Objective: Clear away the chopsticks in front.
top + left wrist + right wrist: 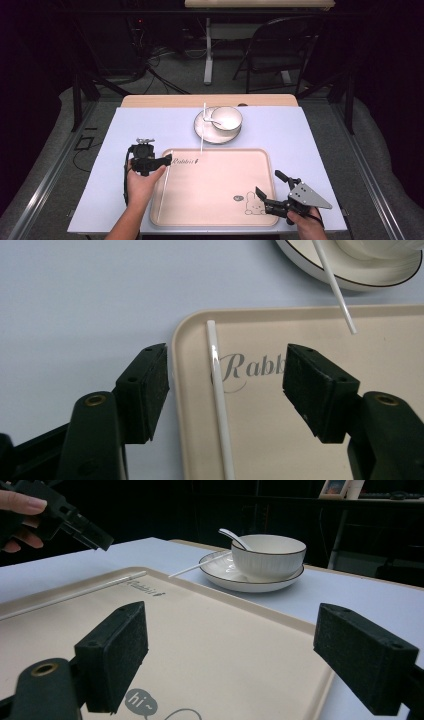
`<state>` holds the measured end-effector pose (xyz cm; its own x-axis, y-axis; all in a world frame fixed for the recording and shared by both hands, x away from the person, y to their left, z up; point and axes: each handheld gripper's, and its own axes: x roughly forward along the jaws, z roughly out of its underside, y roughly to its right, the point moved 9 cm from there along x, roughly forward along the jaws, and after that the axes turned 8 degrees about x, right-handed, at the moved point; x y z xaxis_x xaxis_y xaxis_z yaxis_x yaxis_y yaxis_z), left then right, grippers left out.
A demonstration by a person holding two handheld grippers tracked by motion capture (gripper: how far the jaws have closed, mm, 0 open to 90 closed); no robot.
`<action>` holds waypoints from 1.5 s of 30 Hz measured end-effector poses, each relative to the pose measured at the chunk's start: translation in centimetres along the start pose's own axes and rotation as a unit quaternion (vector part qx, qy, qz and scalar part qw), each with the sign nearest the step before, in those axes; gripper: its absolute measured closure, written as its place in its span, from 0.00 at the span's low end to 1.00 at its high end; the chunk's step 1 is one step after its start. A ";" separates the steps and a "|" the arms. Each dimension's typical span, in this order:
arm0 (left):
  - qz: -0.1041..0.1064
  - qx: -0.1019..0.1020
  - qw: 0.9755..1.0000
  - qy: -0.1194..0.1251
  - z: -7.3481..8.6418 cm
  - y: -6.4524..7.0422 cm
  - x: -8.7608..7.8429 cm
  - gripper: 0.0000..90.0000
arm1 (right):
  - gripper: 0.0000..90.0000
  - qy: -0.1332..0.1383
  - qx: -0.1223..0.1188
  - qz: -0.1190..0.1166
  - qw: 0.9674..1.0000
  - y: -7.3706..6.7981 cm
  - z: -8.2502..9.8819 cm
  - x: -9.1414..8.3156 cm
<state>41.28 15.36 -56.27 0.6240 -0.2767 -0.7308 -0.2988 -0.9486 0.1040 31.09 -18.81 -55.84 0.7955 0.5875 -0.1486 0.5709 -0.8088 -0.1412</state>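
- First chopstick (218, 390) laid along tray (300, 450) edge; left gripper (225, 385) fingers released above it.
- Second chopstick (334, 285) left on plate (350, 280).
- Right gripper (230, 655) fingers spread, empty.

Wide bare stretch across the middle of the flat beige plastic tray (215, 187). Along its left rim lies a thin white chopstick (164, 185). Near the counter's (280, 130) far edge, a white bowl (226, 118) on a white saucer (206, 131) blocks passage, another white chopstick (203, 127) leaning across.
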 end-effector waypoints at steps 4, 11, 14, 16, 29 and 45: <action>-0.002 0.008 1.000 -0.001 -1.2 -0.1 0.0 0.38 | 0.15 0.001 -0.001 -0.001 1.000 0.0 0.0 0.0; -0.001 0.011 1.000 -0.004 -3.1 -0.2 0.4 0.33 | 0.15 -0.001 -0.002 -0.001 1.000 0.0 0.0 0.0; -0.001 0.017 1.000 -0.010 -3.8 0.0 0.7 0.30 | 0.15 -0.001 -0.001 0.000 1.000 0.1 0.0 0.0; 0.002 0.016 1.000 -0.010 -4.2 0.2 0.8 0.30 | 0.15 -0.001 0.000 0.000 1.000 0.1 0.0 0.0; 0.028 0.020 0.999 -0.023 -6.8 1.6 3.1 0.28 | 0.15 -0.003 0.000 -0.001 1.000 0.1 0.1 0.0; 0.015 0.022 1.000 -0.012 -9.1 1.3 5.7 0.29 | 0.15 -0.004 0.001 -0.002 1.000 0.1 0.1 0.0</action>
<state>50.99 11.13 -54.16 0.5978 -0.3001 -0.7434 -0.3486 -0.9323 0.0961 31.10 -18.86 -55.94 0.7916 0.5910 -0.1551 0.5739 -0.8063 -0.1431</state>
